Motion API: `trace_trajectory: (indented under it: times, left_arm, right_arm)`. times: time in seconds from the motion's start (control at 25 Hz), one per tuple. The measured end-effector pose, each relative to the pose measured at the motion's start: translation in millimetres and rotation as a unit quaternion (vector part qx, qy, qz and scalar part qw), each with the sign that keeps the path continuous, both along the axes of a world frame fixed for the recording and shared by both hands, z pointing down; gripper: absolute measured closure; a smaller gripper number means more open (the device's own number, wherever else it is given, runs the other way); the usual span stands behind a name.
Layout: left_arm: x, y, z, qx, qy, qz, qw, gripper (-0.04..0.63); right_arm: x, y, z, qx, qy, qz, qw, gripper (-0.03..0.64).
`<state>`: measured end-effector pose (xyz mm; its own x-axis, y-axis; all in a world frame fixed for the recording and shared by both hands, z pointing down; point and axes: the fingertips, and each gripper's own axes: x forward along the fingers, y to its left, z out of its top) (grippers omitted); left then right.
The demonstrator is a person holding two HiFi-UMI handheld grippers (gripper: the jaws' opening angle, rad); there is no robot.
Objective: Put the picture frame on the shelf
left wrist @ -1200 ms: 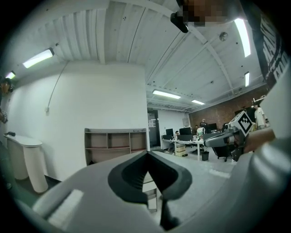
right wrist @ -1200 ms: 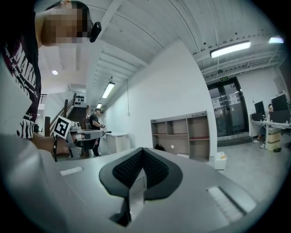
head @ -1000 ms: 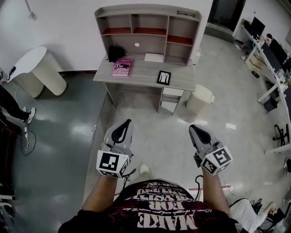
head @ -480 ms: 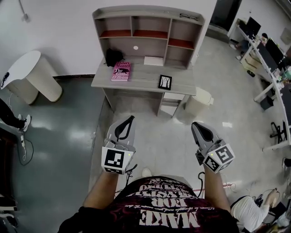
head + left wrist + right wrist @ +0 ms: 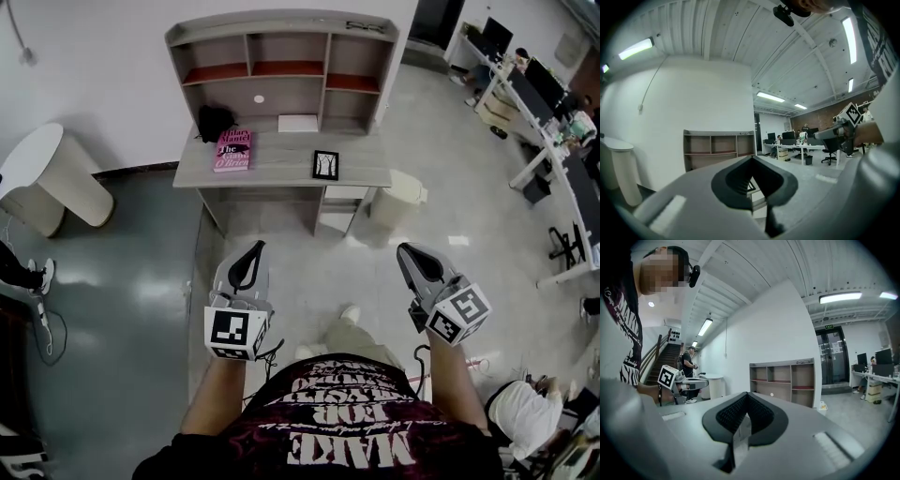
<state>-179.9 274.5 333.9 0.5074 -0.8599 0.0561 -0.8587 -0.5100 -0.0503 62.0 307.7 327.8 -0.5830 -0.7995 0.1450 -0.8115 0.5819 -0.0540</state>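
The left gripper (image 5: 255,247) and right gripper (image 5: 406,250) are held closed and empty; 1 picture frame (image 5: 325,164) is seen on the desk (image 5: 281,155).

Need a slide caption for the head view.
Left gripper and right gripper shut and empty, short of the desk; picture frame sits on it, below the shelf.

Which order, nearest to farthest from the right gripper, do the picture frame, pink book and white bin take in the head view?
1. White bin, floor, right of the desk.
2. Picture frame, desk's right part.
3. Pink book, desk's left part.
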Motion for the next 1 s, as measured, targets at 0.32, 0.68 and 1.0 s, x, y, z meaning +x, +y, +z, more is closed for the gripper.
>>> trace_trajectory:
  times: [0.32, 0.68, 1.0]
  left_arm:
    - [-5, 0, -2, -0.003, 0.002, -0.016, 0.9999, 0.594]
    - [-5, -18, 13, -0.032, -0.006, -0.025, 0.9991, 0.594]
    - [19, -64, 22, -0.042, -0.002, -0.018, 0.9989, 0.595]
  right_arm:
    - [-11, -9, 5, 0.004, -0.013, -0.023, 1.0, 0.591]
    - [4, -38, 24, -0.015, -0.032, -0.018, 0.999, 0.591]
    - [22, -80, 46, -0.043, -0.052, -0.018, 0.998, 0.591]
